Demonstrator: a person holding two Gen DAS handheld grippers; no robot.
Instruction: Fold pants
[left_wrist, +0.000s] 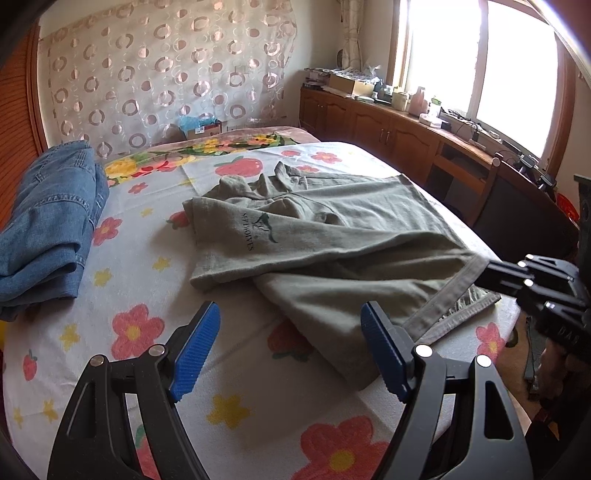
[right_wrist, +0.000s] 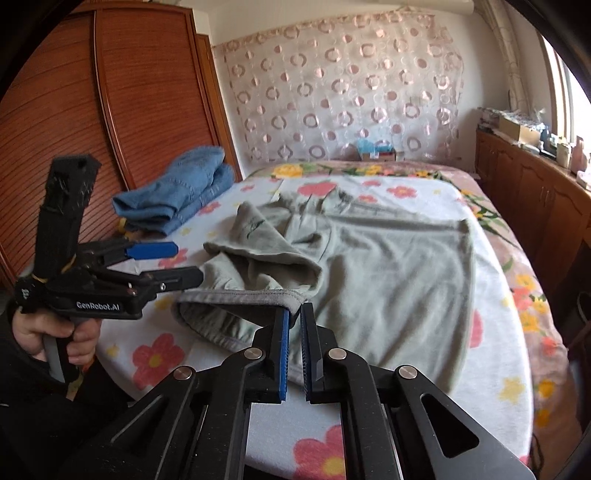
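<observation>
A pair of grey-green pants (left_wrist: 332, 236) lies crumpled on the flowered bed sheet (left_wrist: 110, 295), waistband toward me. It also shows in the right wrist view (right_wrist: 388, 266). My left gripper (left_wrist: 290, 321) is open and empty, just left of the waistband's near edge; it also shows from the side in the right wrist view (right_wrist: 184, 264). My right gripper (right_wrist: 294, 314) is shut on the grey waistband (right_wrist: 240, 297) and lifts its corner slightly. In the left wrist view the right gripper (left_wrist: 480, 271) shows only its outer side, at the waistband's right end.
Folded blue jeans (left_wrist: 48, 225) lie at the bed's left side, next to a wooden wardrobe (right_wrist: 110, 92). A wooden cabinet (left_wrist: 388, 125) with clutter runs under the window on the right. A cardboard box (left_wrist: 201, 127) sits at the bed's far end.
</observation>
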